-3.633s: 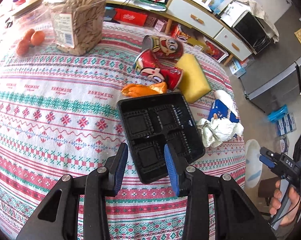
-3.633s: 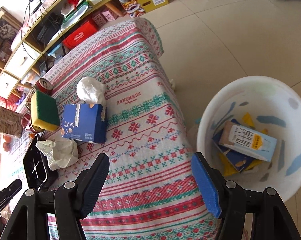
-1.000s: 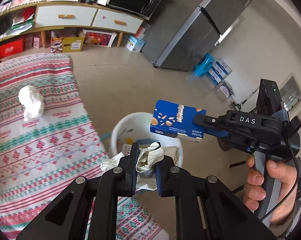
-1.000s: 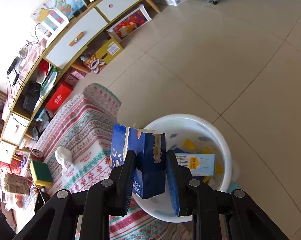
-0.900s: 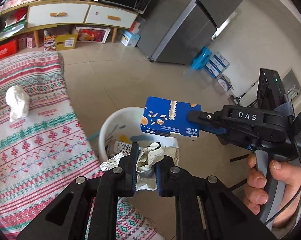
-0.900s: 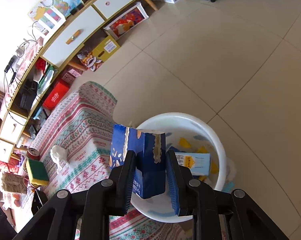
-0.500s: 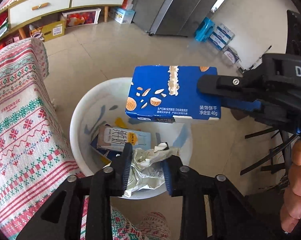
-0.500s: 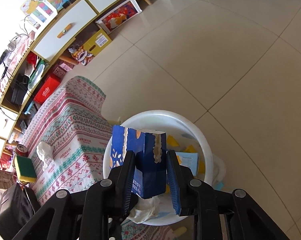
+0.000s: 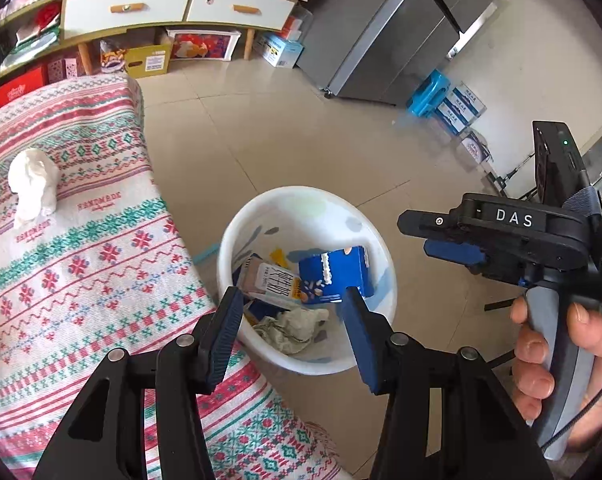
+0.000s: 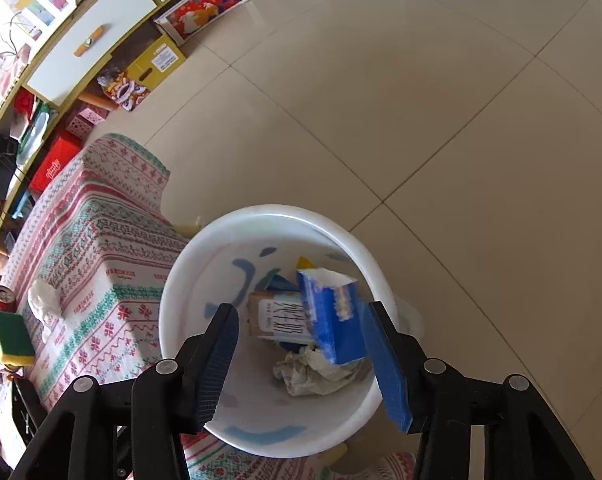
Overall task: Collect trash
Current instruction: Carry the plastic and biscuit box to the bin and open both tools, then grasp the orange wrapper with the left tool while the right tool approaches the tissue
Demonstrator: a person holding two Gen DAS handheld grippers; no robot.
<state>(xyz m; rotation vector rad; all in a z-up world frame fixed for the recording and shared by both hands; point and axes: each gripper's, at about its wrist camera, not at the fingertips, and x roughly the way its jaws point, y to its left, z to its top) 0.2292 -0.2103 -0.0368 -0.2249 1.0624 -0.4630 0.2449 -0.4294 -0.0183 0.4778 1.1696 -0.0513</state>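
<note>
a glossy beige tiled floor with thin dark grout lines catches soft daylight. along the far wall stands a long low cabinet with white drawer fronts and orange wooden handles, cardboard boxes tucked beneath it. a tall grey steel refrigerator stands beside the off-white wall. a table under a red, green and white patterned knit-style cloth fills the left.

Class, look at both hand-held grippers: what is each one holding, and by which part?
Nothing. The left hand-held gripper and right hand-held gripper are opening, empty, above the bin.
</note>
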